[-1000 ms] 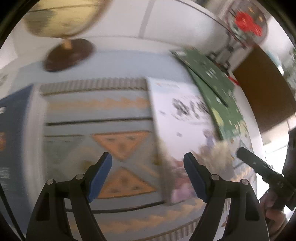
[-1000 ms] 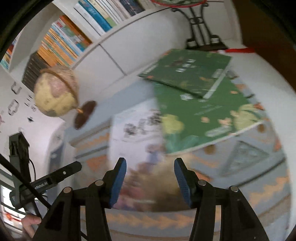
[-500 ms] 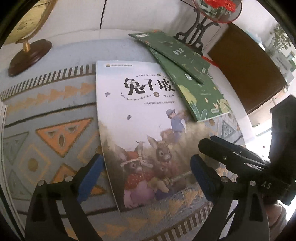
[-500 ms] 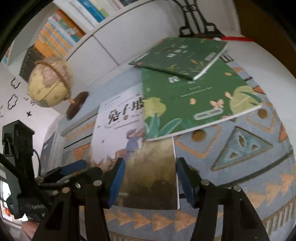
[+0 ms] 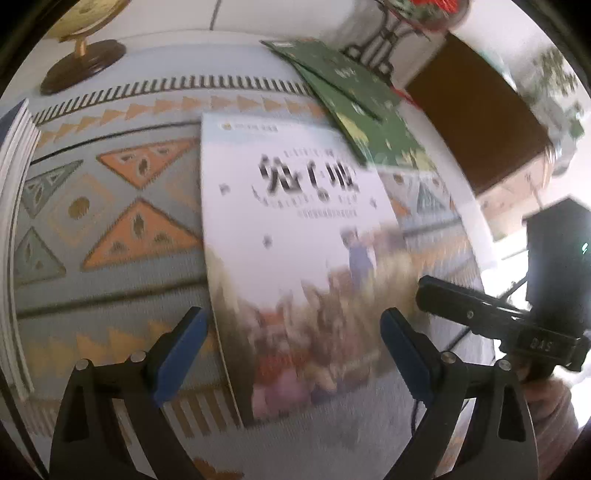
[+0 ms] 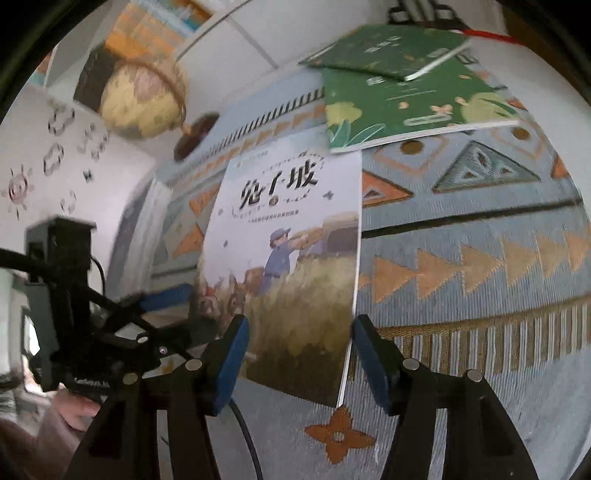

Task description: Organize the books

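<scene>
A picture book (image 5: 295,221) (image 6: 291,236) with a white cover and rabbits lies flat on the patterned cloth (image 5: 122,236). My left gripper (image 5: 293,321) hangs open and wide over its near end, with the pads clear of it. My right gripper (image 6: 299,332) is open over the book's near right corner, its right pad just outside the book's edge. Each gripper shows at the side of the other's view, the right fingers (image 5: 461,306) and the left pad (image 6: 166,299). A large green book (image 6: 413,99) (image 5: 373,129) overlaps the picture book's far corner. A smaller green book (image 6: 388,51) lies on it.
A globe (image 5: 81,48) (image 6: 144,99) on a dark foot stands at the far left. Several stacked books (image 5: 14,221) lie at the left edge. A black metal stand (image 5: 384,37) and a brown panel (image 5: 476,122) are at the far right. A bookshelf (image 6: 155,22) lines the wall.
Both grippers have come in low over the picture book's near end. The left view swung from the bare cloth onto the book, and the left jaws widened.
</scene>
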A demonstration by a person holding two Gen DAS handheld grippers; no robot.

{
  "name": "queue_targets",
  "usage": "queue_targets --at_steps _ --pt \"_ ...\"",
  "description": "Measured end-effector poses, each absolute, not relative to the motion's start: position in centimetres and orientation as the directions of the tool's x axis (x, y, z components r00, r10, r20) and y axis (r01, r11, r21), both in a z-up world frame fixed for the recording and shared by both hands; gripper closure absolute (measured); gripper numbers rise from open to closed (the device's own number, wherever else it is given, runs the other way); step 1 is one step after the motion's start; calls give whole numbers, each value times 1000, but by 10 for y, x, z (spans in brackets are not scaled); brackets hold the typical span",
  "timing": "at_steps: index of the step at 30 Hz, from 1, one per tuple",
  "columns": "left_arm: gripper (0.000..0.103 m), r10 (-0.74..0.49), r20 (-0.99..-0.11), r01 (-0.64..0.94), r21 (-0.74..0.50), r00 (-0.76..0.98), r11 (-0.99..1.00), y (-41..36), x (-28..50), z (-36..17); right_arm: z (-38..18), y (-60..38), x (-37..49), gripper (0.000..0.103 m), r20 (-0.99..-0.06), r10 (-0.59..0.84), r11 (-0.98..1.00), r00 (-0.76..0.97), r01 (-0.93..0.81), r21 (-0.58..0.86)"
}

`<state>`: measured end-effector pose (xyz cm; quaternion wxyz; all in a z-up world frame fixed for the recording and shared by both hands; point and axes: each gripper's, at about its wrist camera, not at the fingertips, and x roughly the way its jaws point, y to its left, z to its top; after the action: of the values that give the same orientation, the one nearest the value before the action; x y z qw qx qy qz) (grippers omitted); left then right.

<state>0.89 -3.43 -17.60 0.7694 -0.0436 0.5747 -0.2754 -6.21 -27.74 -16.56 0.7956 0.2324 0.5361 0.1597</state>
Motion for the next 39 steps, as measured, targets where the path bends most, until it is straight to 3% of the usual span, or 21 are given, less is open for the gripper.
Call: queue_targets --at_steps 4,9,11,13,15,16,20,24,31,33,36,39 --pt "10 -472 -854 399 -363 219 842 -40 31 -178 -168 -292 -50 45 -738 476 815 478 76 575" --pt "9 -472 -854 405 -361 218 840 -46 34 -177 -165 -279 -43 43 -740 432 849 516 43 526" --pt "11 -469 -853 405 -355 229 843 -45 33 -173 -165 -280 -44 40 -709 482 810 514 47 585" --pt "13 -517 -816 412 -391 258 823 -39 29 -159 -164 -289 -45 42 -652 542 751 531 43 659" --pt "16 -557 -784 415 -426 275 804 -36 26 -146 -158 -303 -54 47 -503 640 626 581 -15 780" --pt "19 -561 -779 417 -428 279 802 -36 24 -141 -157 -303 -54 49 -478 665 596 574 -24 802" --pt "30 -509 -802 425 -361 313 830 -37 19 -138 -168 -301 -52 60 -552 643 647 531 10 763" --pt "42 -424 -856 404 -290 297 868 -35 23 -154 -180 -316 -58 63 -469 708 533 527 36 845" --pt "42 -489 -824 368 -376 287 850 -23 23 -149 -176 -313 -63 64 -481 716 549 505 18 836" --pt "42 -545 -792 354 -443 276 824 -17 24 -143 -179 -310 -61 71 -539 684 600 492 41 799" --pt "42 -593 -766 323 -511 249 796 -12 26 -143 -189 -317 -61 91 -556 671 595 490 92 798" --pt "42 -547 -801 337 -459 242 822 -17 26 -150 -194 -318 -60 92 -570 667 602 480 104 792"
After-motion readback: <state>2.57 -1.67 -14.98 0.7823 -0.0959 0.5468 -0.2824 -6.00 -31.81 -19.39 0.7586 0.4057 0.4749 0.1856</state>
